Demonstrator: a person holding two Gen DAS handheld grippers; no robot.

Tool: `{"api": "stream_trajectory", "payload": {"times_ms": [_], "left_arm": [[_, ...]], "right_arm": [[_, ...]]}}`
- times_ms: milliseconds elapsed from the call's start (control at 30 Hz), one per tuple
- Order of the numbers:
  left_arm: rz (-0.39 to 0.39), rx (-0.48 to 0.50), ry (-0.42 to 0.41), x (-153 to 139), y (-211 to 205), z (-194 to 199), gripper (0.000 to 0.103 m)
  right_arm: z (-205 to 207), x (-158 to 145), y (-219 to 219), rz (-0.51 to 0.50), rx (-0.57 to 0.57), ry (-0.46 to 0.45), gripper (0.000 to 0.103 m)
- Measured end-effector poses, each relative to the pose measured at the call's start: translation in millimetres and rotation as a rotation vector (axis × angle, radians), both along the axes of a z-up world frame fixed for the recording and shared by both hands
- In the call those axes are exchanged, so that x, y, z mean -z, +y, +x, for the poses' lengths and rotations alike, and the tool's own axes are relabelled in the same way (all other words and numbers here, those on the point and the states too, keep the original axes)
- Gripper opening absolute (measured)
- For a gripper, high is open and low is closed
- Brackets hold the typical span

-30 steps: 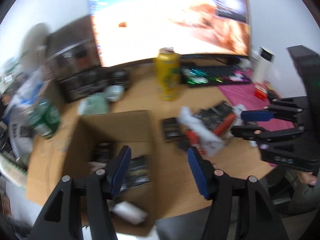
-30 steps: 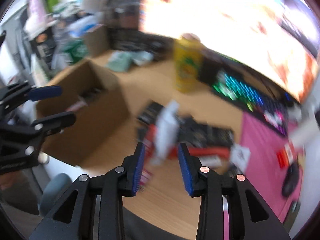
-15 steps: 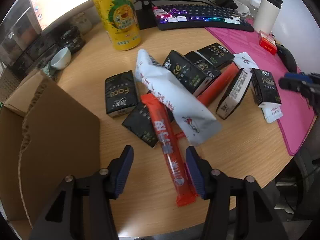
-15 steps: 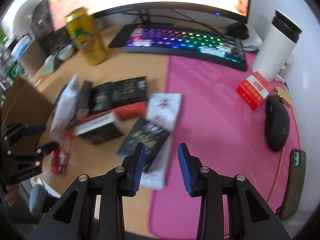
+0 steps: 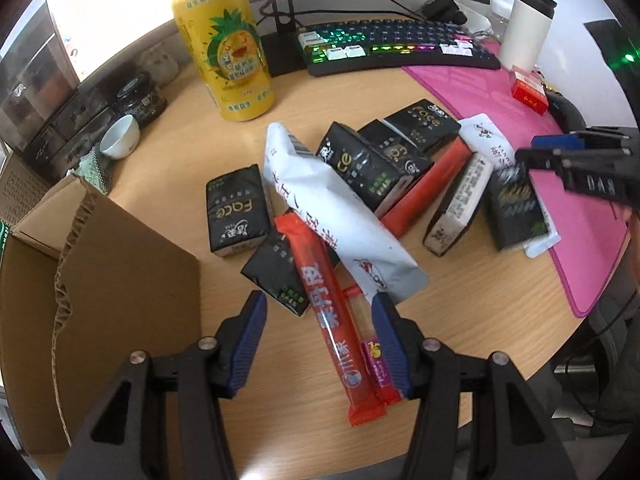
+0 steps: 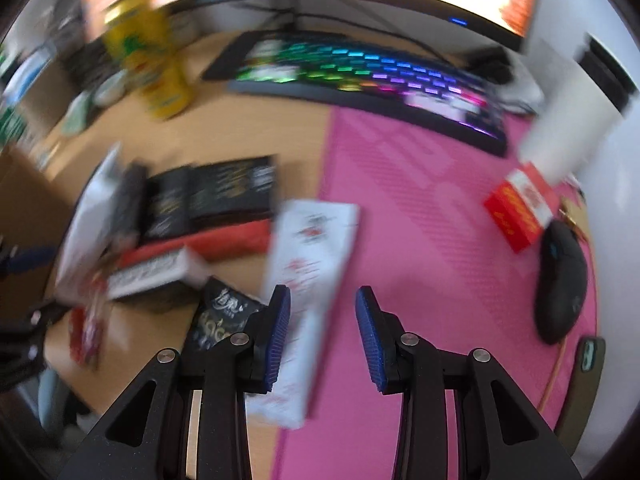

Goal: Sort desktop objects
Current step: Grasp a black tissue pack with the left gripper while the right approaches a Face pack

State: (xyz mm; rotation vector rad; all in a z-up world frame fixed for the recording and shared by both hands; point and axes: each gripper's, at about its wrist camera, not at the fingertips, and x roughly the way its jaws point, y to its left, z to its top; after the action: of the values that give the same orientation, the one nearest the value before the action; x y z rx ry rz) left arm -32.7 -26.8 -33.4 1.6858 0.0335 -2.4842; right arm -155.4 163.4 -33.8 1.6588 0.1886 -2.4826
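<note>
A pile of packets lies on the wooden desk: several black tissue packs (image 5: pixel 236 212), a long white pouch (image 5: pixel 340 220), a red snack stick (image 5: pixel 328 320) and a red bar (image 5: pixel 428 188). My left gripper (image 5: pixel 318 344) is open, low over the near end of the red stick, which lies between its fingers. My right gripper (image 6: pixel 322 336) is open and empty above a white packet (image 6: pixel 312 256) at the edge of the pink mat (image 6: pixel 432 240); it also shows in the left wrist view (image 5: pixel 560 152). The right wrist view is blurred.
An open cardboard box (image 5: pixel 100 272) stands at the left. A yellow pineapple can (image 5: pixel 224 44), a lit keyboard (image 5: pixel 396 44), a white tumbler (image 5: pixel 524 28), a red box (image 6: pixel 520 208), a black mouse (image 6: pixel 560 280) and a phone (image 6: pixel 588 364) are around. The desk's front edge is near.
My left gripper has swung from above the box to the packet pile and moved in over the red stick. My right gripper has dropped lower over the white packet.
</note>
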Motion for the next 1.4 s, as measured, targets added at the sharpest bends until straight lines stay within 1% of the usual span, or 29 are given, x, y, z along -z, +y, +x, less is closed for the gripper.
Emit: {"api": "stream_trajectory", "payload": {"times_ms": [67,133,233,367,433,567,600,667,733,767,833,967,1033,1133,1167,1233,1300,1400], "left_arm": [[0.002,0.006,0.005,-2,1,2,0.060],[0.001,0.020,0.017,-7,5,3,0.060],[-0.012,0.064,0.050,-19,14,-1,0.060],[-0.027,0.118,0.092,-35,27,-16,0.060],[-0.028,0.132,0.107,-39,32,-24,0.060],[-0.024,0.150,0.119,-44,38,-34,0.060],[-0.018,0.157,0.120,-45,39,-37,0.060],[-0.003,0.171,0.126,-46,42,-43,0.060],[0.004,0.186,0.124,-45,45,-52,0.060],[0.005,0.200,0.117,-42,47,-56,0.060],[0.002,0.223,0.095,-34,52,-63,0.060],[0.001,0.237,0.040,-13,55,-74,0.060],[-0.029,0.239,0.050,-11,57,-74,0.061],[-0.034,0.242,0.048,-11,56,-73,0.061],[-0.043,0.245,0.049,-10,57,-71,0.062],[-0.066,0.254,0.040,-8,60,-67,0.067],[-0.080,0.259,0.037,-7,63,-62,0.068],[-0.077,0.263,0.025,-6,65,-54,0.067]], "right_arm": [[7,0,-10,0.008,-0.029,0.002,0.036],[12,-3,-15,0.014,-0.028,0.013,0.036],[15,-10,-16,-0.013,-0.007,0.029,0.036],[24,-13,-26,-0.036,-0.018,0.034,0.036],[27,-11,-30,-0.059,-0.023,0.026,0.036],[32,3,-44,-0.092,-0.079,-0.001,0.036],[32,8,-47,-0.083,-0.085,-0.015,0.036],[34,11,-46,-0.066,-0.090,-0.010,0.036],[37,12,-41,-0.057,-0.086,-0.026,0.036],[40,13,-35,-0.070,-0.080,-0.040,0.036],[44,13,-23,-0.098,-0.069,-0.048,0.036],[49,9,-7,-0.091,-0.028,-0.045,0.036],[48,10,-3,-0.096,-0.021,-0.046,0.036],[46,8,-5,-0.092,-0.022,-0.039,0.036],[45,7,-6,-0.095,-0.023,-0.035,0.036],[44,4,-7,-0.099,-0.021,-0.026,0.036],[42,3,-9,-0.094,-0.024,-0.026,0.036],[41,4,-10,-0.089,-0.024,-0.026,0.036]]}}
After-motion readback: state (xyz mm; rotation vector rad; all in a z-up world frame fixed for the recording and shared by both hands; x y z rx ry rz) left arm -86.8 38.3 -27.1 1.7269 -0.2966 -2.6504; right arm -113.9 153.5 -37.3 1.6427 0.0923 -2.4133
